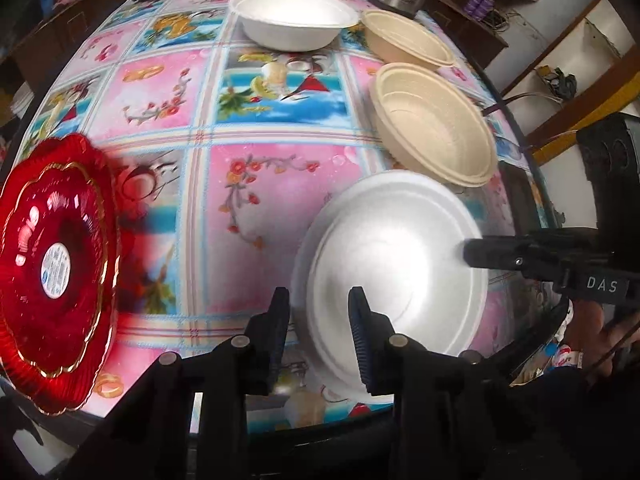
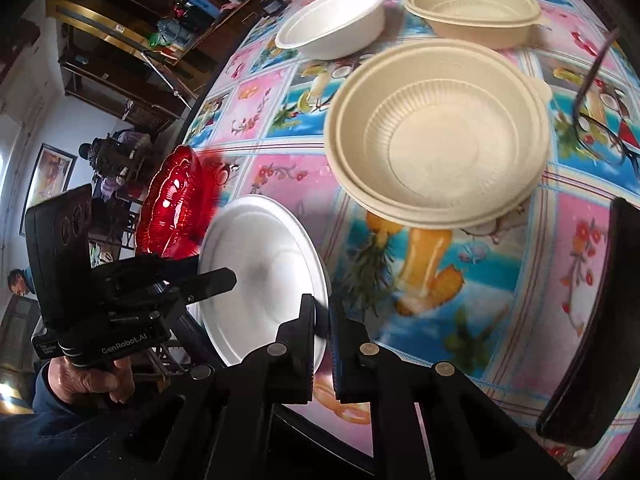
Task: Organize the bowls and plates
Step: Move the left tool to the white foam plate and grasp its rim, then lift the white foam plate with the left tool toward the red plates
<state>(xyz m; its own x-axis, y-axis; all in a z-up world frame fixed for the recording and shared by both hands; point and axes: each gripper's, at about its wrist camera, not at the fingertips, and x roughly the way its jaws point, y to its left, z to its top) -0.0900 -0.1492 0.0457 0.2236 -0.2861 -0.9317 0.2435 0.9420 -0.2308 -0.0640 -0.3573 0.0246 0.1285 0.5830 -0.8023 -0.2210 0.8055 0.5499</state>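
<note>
Left wrist view: left tongs (image 1: pixel 318 334) are pointing steeply down, straddling the near rim of the white plate (image 1: pixel 390 264), pads not clearly pressing it. Right tongs (image 2: pixel 322 334) are pinching the plate's opposite rim, jaws nearly together. A hand (image 2: pixel 86 380) is gripping the left handle. The counter (image 1: pixel 256 128) is wearing a glossy pink-and-blue floral cloth. A red ribbed glass plate (image 1: pixel 56 268) is sitting at its left edge. Stacked beige ribbed bowls (image 2: pixel 438 136), another beige bowl (image 2: pixel 474 8) and a white bowl (image 1: pixel 294 18) are sitting farther back. Dark shelves are lining the room.
</note>
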